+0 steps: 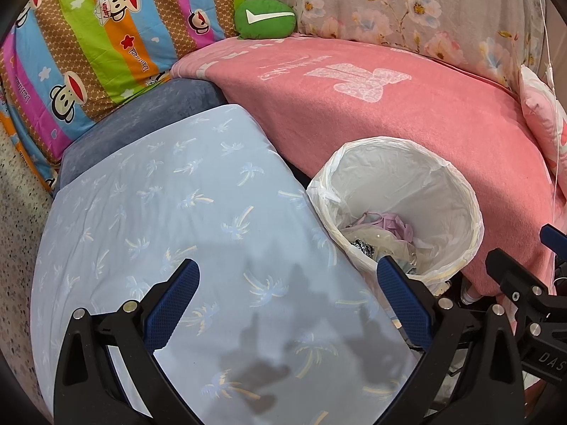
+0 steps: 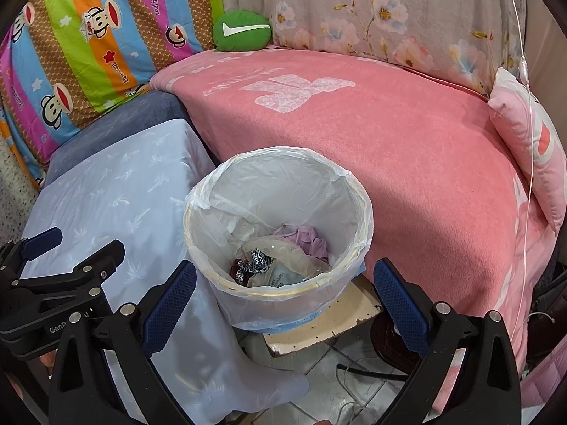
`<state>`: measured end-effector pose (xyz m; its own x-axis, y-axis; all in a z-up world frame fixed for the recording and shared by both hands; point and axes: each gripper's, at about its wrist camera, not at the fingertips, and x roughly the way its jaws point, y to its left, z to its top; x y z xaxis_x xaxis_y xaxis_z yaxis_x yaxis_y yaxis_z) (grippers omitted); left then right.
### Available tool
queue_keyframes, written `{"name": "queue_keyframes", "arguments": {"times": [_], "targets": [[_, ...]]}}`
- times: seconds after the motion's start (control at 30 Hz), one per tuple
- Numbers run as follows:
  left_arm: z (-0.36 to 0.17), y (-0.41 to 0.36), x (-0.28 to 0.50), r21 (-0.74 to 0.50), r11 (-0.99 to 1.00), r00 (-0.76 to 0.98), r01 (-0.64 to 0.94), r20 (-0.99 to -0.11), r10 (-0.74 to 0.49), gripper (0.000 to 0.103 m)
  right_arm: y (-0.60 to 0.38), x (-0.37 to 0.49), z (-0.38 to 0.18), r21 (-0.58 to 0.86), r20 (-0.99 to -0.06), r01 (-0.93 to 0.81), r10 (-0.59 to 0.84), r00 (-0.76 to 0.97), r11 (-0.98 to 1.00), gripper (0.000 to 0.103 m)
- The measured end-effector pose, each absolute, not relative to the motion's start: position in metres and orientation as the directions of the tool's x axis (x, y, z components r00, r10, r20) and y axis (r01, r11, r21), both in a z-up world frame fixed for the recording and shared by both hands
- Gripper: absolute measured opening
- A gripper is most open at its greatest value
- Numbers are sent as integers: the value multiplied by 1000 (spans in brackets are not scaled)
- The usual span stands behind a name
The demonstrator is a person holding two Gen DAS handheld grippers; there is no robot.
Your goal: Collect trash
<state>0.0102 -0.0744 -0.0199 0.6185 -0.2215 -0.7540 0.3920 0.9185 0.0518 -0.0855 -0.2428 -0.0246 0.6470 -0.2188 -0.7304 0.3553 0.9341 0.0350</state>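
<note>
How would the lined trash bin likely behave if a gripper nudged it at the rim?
The trash bin would probably tip or slide easily: it holds only a few soft scraps and seems to sit on a small board. Its thin plastic liner looks loose and crinkled, so fingers may slip or drag film rather than move the bin.
</note>
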Motion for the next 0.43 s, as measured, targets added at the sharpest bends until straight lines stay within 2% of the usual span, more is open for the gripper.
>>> {"name": "queue_keyframes", "arguments": {"times": [0.43], "targets": [[-29,-70,8,55,911,600,408,-768,-222,96,-237,-90,-32,34,-738,351,-213,640,936,98]]}}
